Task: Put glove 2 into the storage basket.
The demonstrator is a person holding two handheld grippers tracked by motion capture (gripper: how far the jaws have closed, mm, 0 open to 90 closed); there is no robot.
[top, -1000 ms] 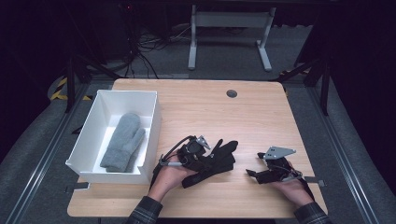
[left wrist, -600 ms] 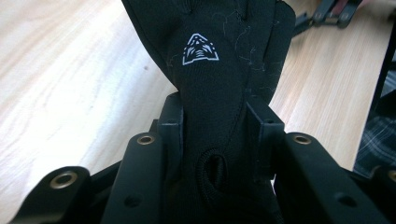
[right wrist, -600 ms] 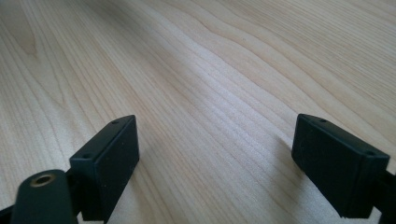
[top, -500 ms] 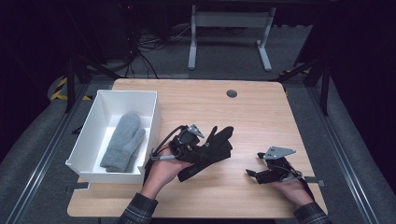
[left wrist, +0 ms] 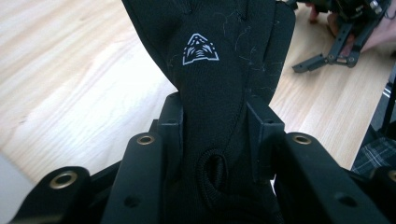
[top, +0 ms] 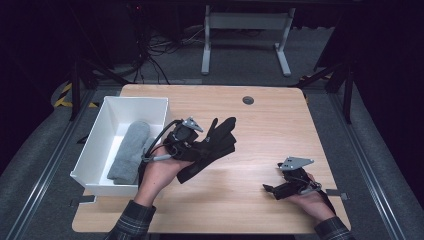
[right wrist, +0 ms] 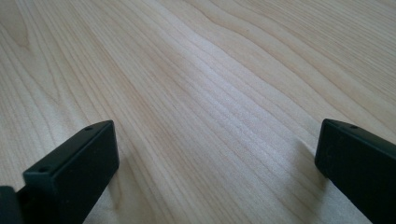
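- The black glove (top: 212,145) is made of a thin, matte knit; in the left gripper view a small white triangular emblem (left wrist: 199,49) sits on it, and pale lint and stray hairs cling to the fabric.
- The left gripper (top: 192,142) pinches the glove: both black jaws press into the cloth from either side, and a puckered fold bulges just below them.
- The glove is held above the wooden table (top: 260,120), left of centre, just right of the white bin (top: 95,150).
- Its long axis runs diagonally in the high view, from the near left up to the far right; the fingers fan out at the far-right end and a loose end hangs down toward the near side.
- A grey mitten (top: 129,152) lies lengthwise in the bin, well apart from the glove.
- The right gripper (right wrist: 217,154) rests low at the near right of the table, its jaws spread wide with bare wood between them; they have just been opening.
- The part of the glove under the left hand (top: 160,172) is covered, and its fingertips are cut off by the top edge of the left gripper view.
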